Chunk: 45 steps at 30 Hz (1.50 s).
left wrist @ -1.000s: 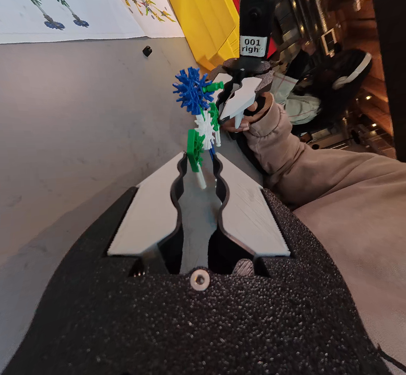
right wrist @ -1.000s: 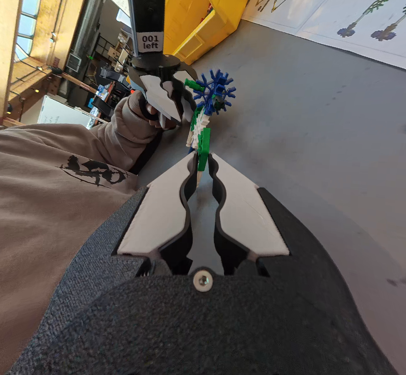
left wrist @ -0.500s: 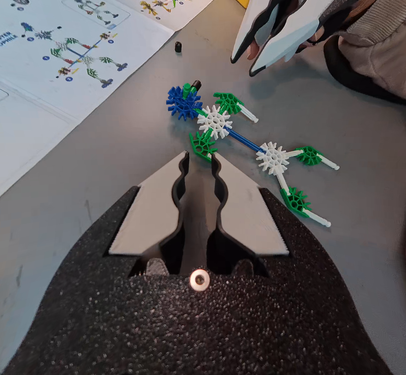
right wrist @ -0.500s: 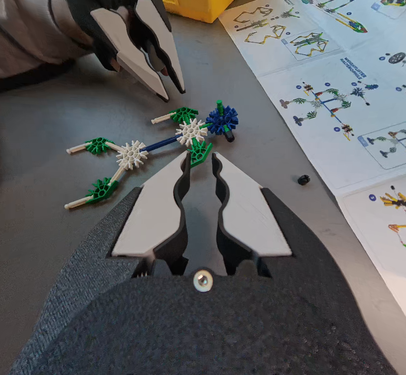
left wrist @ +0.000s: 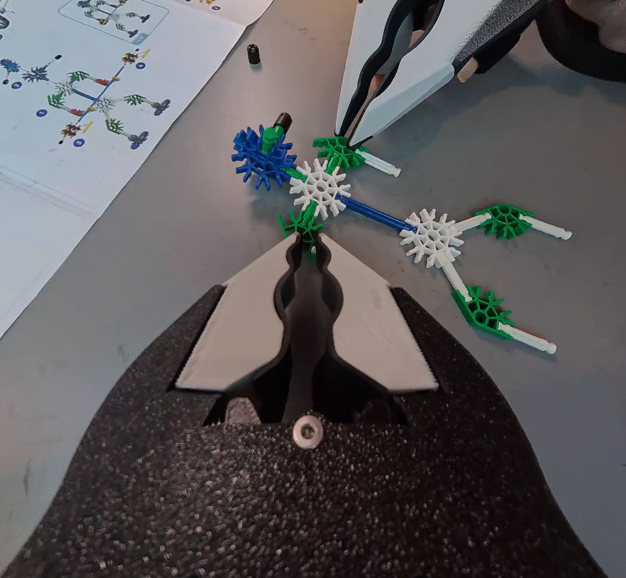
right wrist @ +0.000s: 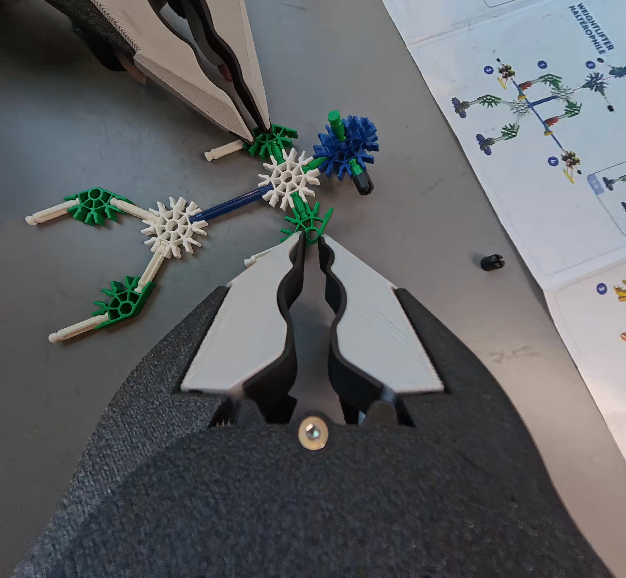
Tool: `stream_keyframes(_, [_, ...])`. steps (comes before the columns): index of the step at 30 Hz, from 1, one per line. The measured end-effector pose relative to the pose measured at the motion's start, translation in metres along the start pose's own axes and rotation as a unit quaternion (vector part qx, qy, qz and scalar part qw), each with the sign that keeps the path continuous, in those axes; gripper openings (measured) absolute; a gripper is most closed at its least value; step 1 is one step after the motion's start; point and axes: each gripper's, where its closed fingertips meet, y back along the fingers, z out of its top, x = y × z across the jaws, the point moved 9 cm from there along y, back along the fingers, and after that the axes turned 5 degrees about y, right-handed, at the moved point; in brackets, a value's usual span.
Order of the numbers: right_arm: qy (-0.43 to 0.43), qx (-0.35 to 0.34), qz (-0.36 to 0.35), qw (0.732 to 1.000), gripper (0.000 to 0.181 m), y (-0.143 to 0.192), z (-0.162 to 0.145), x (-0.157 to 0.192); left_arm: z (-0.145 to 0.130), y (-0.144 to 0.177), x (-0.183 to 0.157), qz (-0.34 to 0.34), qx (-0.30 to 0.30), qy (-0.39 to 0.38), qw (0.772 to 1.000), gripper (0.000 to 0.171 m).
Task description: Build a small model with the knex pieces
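We see the toy figure (left wrist: 355, 203) lying flat on the grey bench (left wrist: 152, 257), its blue rod running long-axis from the blue snowflake head near the instruction sheet (left wrist: 84, 88) out to the far white hub and its green legs. Left tool (left wrist: 309, 240) is pinched onto a green fan connector; right tool (right wrist: 310, 236) likewise clamps the opposite green connector. Half a second ago both tools hung apart above it; now both have closed in. A loose black cap (left wrist: 254, 54) lies near the sheet. Gripped connectors partly hidden.
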Motion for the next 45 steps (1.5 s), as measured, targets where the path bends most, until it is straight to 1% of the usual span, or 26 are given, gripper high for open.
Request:
stream_keyframes(2, [0.002, 0.021, -0.001, 1.0, 0.005, -0.001, 0.002, 0.001, 0.001, 0.0, 0.0, 0.0, 0.001, 0.001, 1.0, 0.006])
stream_keyframes(5, [0.005, 0.026, -0.007, 1.0, 0.005, -0.001, 0.003, 0.002, 0.002, 0.001, -0.001, 0.006, -0.004, 0.0, 1.0, 0.006])
stream_keyframes(7, [0.008, 0.013, -0.018, 1.0, 0.006, 0.003, 0.005, 0.002, 0.004, 0.004, -0.002, 0.01, -0.011, -0.001, 1.0, 0.006])
stream_keyframes(10, [0.019, -0.003, -0.03, 0.999, 0.012, 0.012, 0.009, 0.002, 0.009, 0.011, 0.0, 0.013, -0.036, 0.008, 0.999, 0.006])
stream_keyframes(12, [0.02, -0.021, -0.032, 0.999, 0.012, 0.015, 0.013, 0.003, 0.01, 0.014, 0.002, 0.018, -0.053, 0.015, 0.998, 0.007])
stream_keyframes(14, [0.022, -0.033, -0.037, 0.999, 0.013, 0.015, 0.015, 0.003, 0.011, 0.014, 0.005, 0.023, -0.057, 0.025, 0.998, 0.009])
stream_keyframes(17, [0.018, -0.021, -0.033, 0.999, 0.022, 0.01, 0.011, 0.002, 0.006, 0.008, 0.009, 0.0, -0.044, 0.064, 0.997, 0.021])
stream_keyframes(19, [0.008, -0.018, -0.025, 0.999, 0.027, 0.008, 0.007, 0.001, 0.006, 0.007, 0.009, -0.024, -0.038, 0.093, 0.995, 0.025])
stream_keyframes(21, [-0.001, -0.022, -0.015, 1.0, 0.03, 0.008, 0.004, 0.001, 0.006, 0.008, 0.009, -0.034, -0.041, 0.108, 0.993, 0.026])
stream_keyframes(24, [-0.002, -0.017, -0.01, 1.0, 0.03, 0.007, 0.0, 0.0, 0.0, 0.005, 0.007, -0.024, -0.008, 0.083, 0.996, 0.025])
stream_keyframes(25, [0.002, -0.016, -0.008, 1.0, 0.03, 0.007, -0.001, 0.001, 0.0, 0.005, 0.005, -0.019, -0.005, 0.069, 0.997, 0.025])
stream_keyframes(30, [0.035, -0.023, -0.016, 0.999, 0.029, 0.009, -0.002, 0.003, -0.004, 0.01, 0.001, -0.014, 0.0, 0.029, 0.999, 0.026])
stream_keyframes(34, [0.043, -0.034, -0.017, 0.998, 0.028, 0.011, -0.003, 0.003, -0.004, 0.012, 0.003, -0.013, -0.007, 0.031, 0.999, 0.025])
stream_keyframes(37, [0.038, -0.071, -0.025, 0.996, 0.028, 0.016, 0.001, 0.0, -0.001, 0.019, 0.006, -0.016, -0.032, 0.044, 0.998, 0.023])
stream_keyframes(39, [0.036, -0.106, -0.038, 0.993, 0.029, 0.021, 0.004, -0.003, 0.004, 0.027, 0.006, -0.034, -0.074, 0.057, 0.995, 0.023])
stream_keyframes(41, [0.034, -0.145, -0.049, 0.988, 0.031, 0.026, 0.007, -0.006, 0.009, 0.035, 0.008, -0.034, -0.123, 0.063, 0.99, 0.024])
stream_keyframes(44, [0.031, -0.19, -0.068, 0.979, 0.039, 0.031, 0.009, -0.009, 0.014, 0.047, 0.015, -0.012, -0.192, 0.071, 0.979, 0.042])
stream_keyframes(45, [0.032, -0.202, -0.074, 0.976, 0.039, 0.032, 0.01, -0.01, 0.015, 0.051, 0.017, -0.006, -0.213, 0.076, 0.974, 0.045])
